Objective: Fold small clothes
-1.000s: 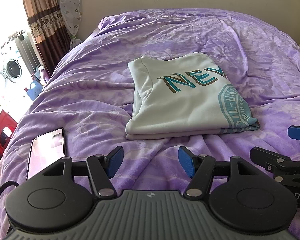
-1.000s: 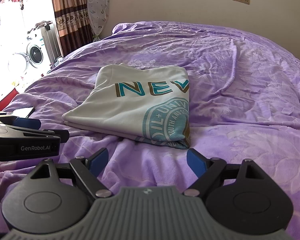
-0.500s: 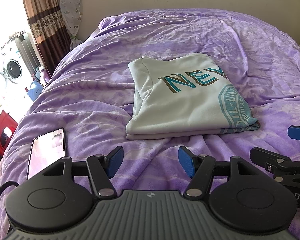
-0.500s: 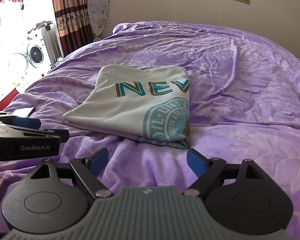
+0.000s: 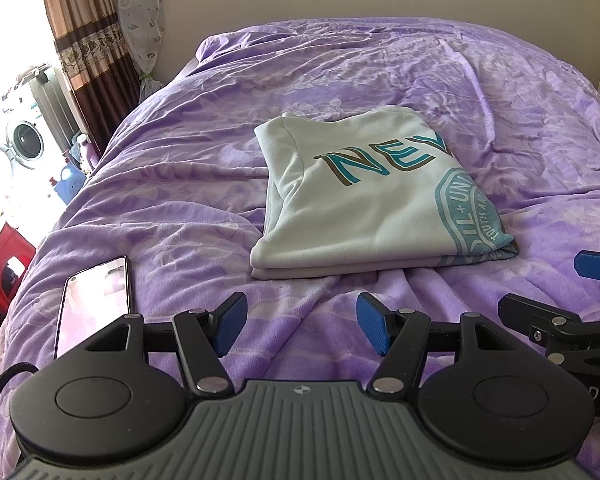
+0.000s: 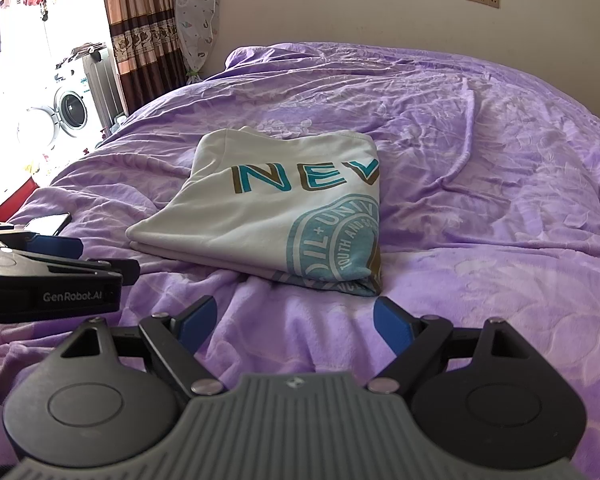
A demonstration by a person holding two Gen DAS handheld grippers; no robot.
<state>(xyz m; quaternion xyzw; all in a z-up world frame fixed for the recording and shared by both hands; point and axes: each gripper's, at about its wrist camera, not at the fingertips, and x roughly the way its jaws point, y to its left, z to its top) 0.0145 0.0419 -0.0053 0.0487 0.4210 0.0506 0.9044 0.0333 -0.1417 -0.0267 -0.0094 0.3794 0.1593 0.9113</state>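
A pale shirt (image 5: 364,208) with teal lettering and a round teal print lies folded into a flat rectangle on the purple bedspread (image 5: 500,92). The same shirt (image 6: 268,224) sits mid-bed in the right wrist view. My left gripper (image 5: 300,326) hovers open over the blanket, just short of the shirt's near edge, with nothing between its blue pads. My right gripper (image 6: 294,326) is also open and empty, near the shirt's printed corner. Each gripper shows at the edge of the other's view, the right gripper (image 5: 560,292) and the left gripper (image 6: 60,264).
A phone (image 5: 94,300) lies face up on the bed at the near left. Left of the bed stand a curtain (image 5: 88,56), a washing machine (image 6: 70,108) and a red crate (image 5: 4,268). A wall (image 6: 380,4) runs behind the bed.
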